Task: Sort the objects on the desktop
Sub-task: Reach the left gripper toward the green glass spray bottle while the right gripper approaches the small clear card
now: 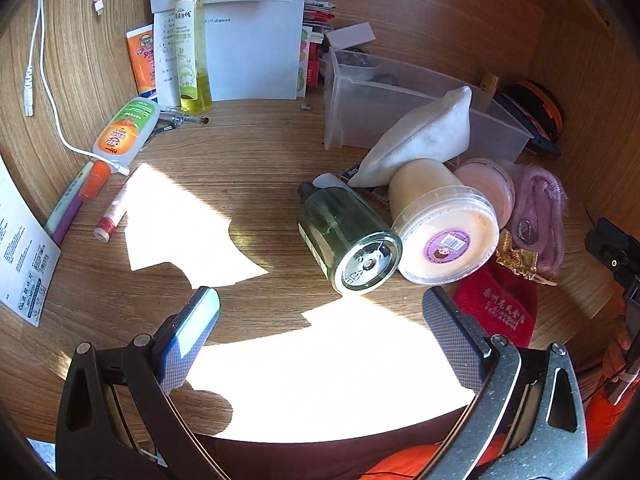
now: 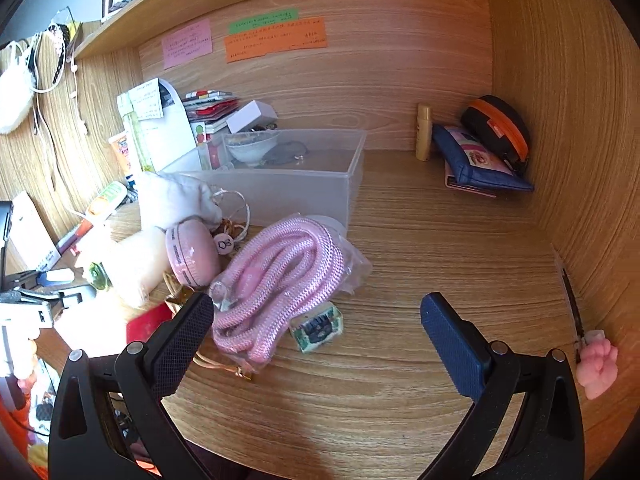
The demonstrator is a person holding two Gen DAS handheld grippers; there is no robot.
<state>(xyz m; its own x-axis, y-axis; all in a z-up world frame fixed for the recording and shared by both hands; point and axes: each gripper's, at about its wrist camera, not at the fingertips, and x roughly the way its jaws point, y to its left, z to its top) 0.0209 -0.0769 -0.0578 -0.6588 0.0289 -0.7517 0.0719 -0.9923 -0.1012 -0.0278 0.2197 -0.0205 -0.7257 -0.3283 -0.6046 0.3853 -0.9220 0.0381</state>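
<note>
My left gripper [image 1: 320, 300] is open above the sunlit desk, nothing between its fingers. Just ahead lie a green glass bottle [image 1: 348, 236] on its side and a cream tub [image 1: 444, 232] with a purple label, a white pouch [image 1: 424, 136] leaning on them. A clear plastic bin [image 1: 404, 100] stands behind. My right gripper [image 2: 316, 312] is open too and holds nothing. A bagged pink rope [image 2: 276, 280] lies by its left finger, a small patterned cube [image 2: 318, 326] beside it. The clear bin [image 2: 304, 184] holds a bowl [image 2: 252, 146].
Along the left: a lotion tube [image 1: 124, 128], tall yellow spray bottle [image 1: 192, 48], pens [image 1: 74, 200], lip balm [image 1: 114, 208], white cable [image 1: 48, 80] and papers [image 1: 256, 40]. A red pouch [image 1: 500, 308] lies right. Pencil cases [image 2: 484, 152] sit in the back right corner.
</note>
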